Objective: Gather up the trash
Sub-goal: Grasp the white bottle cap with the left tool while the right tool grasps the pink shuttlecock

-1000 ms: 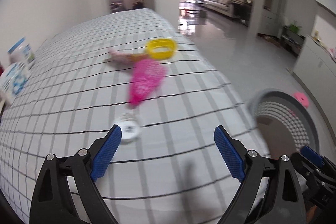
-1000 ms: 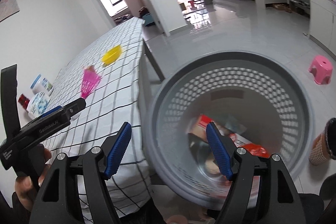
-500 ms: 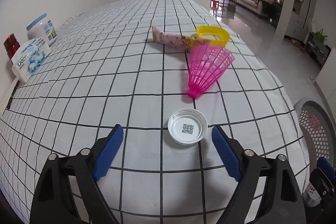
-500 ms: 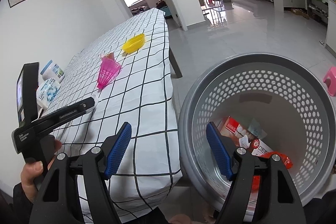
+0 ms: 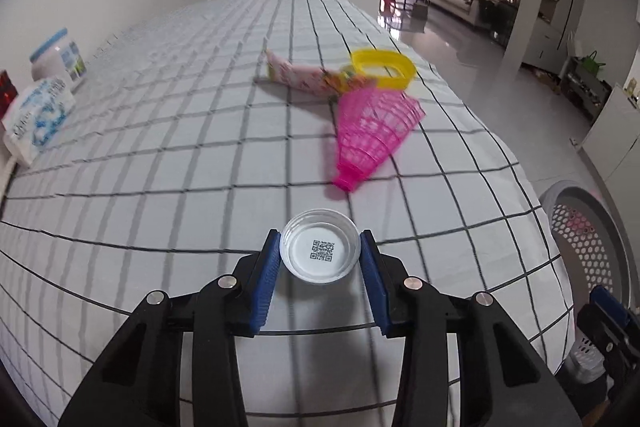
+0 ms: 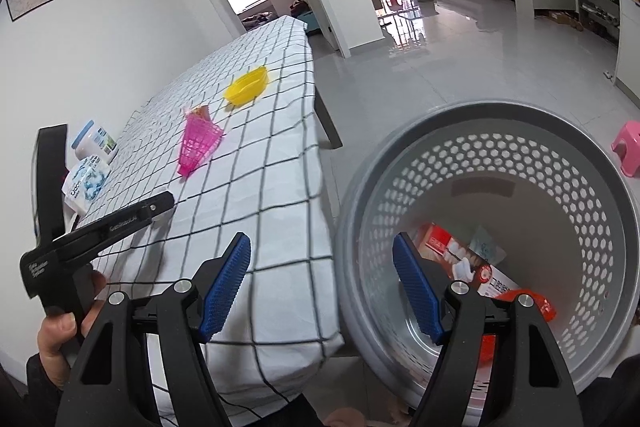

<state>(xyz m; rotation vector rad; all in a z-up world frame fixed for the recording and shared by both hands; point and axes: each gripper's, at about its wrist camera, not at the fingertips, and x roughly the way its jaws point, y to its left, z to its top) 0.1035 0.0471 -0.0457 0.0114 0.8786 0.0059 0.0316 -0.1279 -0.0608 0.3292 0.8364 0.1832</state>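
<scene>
Near table edge: white lid (image 5: 319, 251) is lying on the checked tablecloth (image 5: 168, 147), QR code facing up.
Left gripper (image 5: 320, 259): jaws have just been closing, blue pads now touching both sides of the lid.
Right gripper (image 6: 322, 285): is hovering wide and empty over the grey basket (image 6: 600, 163) rim.
Farther back: pink shuttlecock (image 5: 370, 135), yellow ring (image 5: 383, 68), pink wrapper (image 5: 298, 75) are waiting.

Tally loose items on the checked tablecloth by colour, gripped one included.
Pink: 2, mesh cone, snack wrapper
Yellow: 1, ring lid
White: 1, lid between the left tool's pads
Blue-white: 2, jar, tissue pack
Total: 6
</scene>
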